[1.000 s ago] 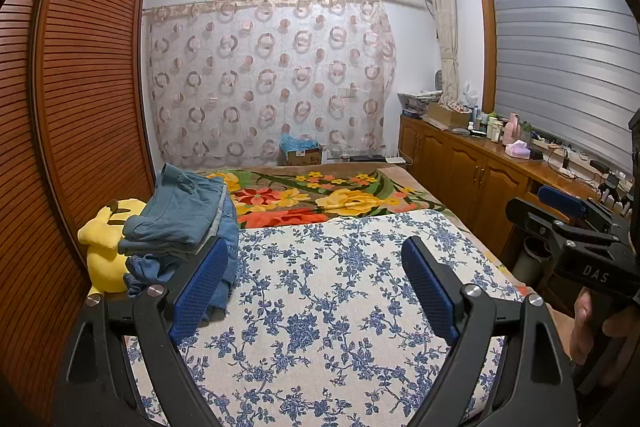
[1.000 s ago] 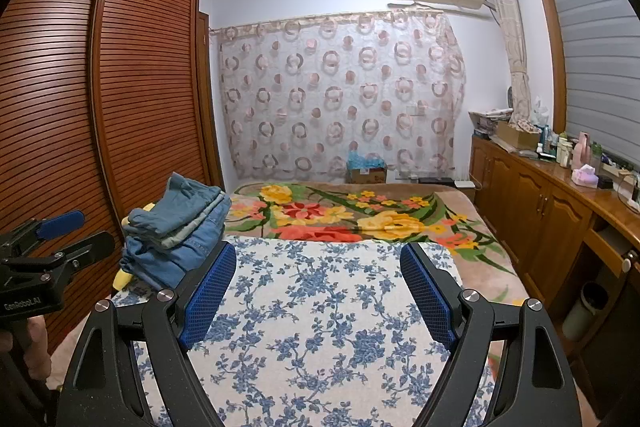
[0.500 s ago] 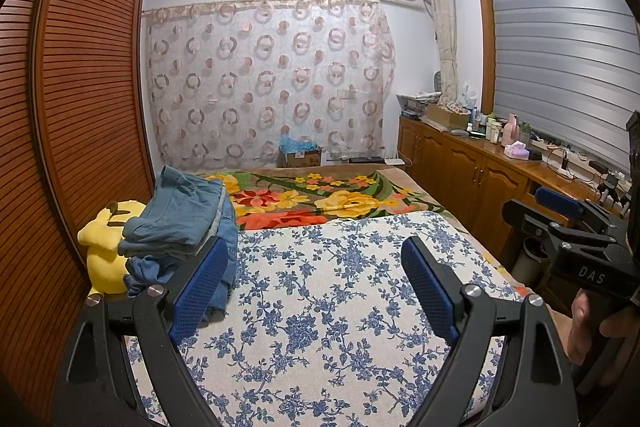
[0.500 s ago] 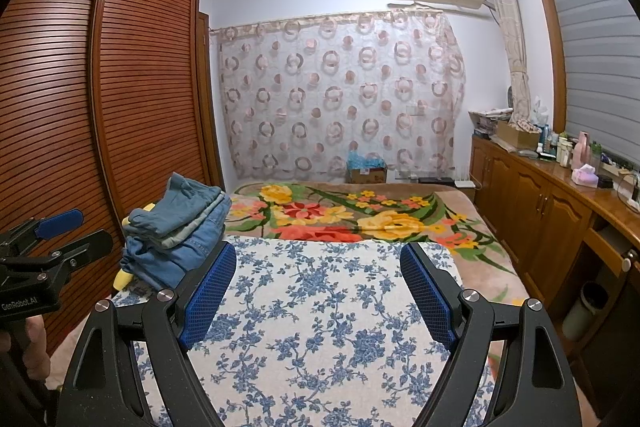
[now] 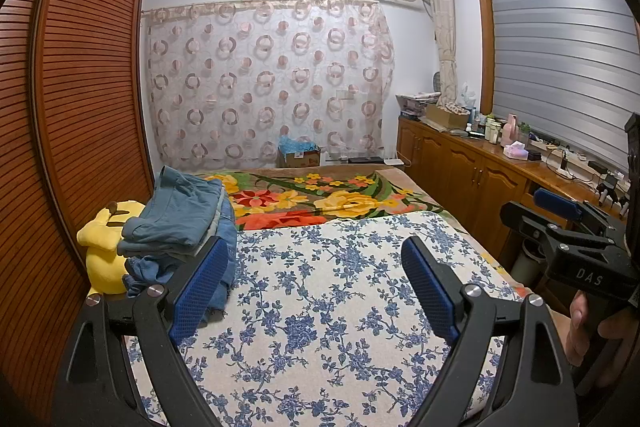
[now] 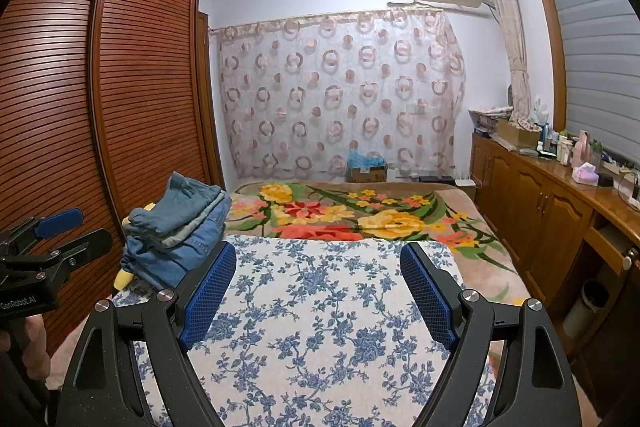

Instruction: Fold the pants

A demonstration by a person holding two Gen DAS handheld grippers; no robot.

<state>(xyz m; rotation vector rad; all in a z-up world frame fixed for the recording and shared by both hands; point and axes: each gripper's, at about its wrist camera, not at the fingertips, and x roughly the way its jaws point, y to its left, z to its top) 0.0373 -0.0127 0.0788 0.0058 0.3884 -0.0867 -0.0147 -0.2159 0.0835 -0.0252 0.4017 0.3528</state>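
Observation:
A stack of folded blue denim pants (image 5: 180, 223) (image 6: 176, 231) rests at the left edge of the bed, on the blue-flowered white cloth (image 5: 332, 307) (image 6: 320, 315). My left gripper (image 5: 316, 267) hovers over that cloth, open, with nothing between its blue pads; the stack lies just beyond its left finger. My right gripper (image 6: 318, 271) is likewise open and empty above the cloth, the pants to its left. Each gripper shows at the edge of the other's view, the right gripper (image 5: 560, 227) held by a hand, the left gripper (image 6: 48, 239) likewise.
A yellow plush toy (image 5: 102, 247) lies behind the pants by the slatted wardrobe (image 5: 60, 127). A bright floral blanket (image 5: 320, 199) covers the far half of the bed. Wooden cabinets (image 6: 540, 211) with bottles run along the right. A cardboard box (image 6: 368, 171) stands below the curtain.

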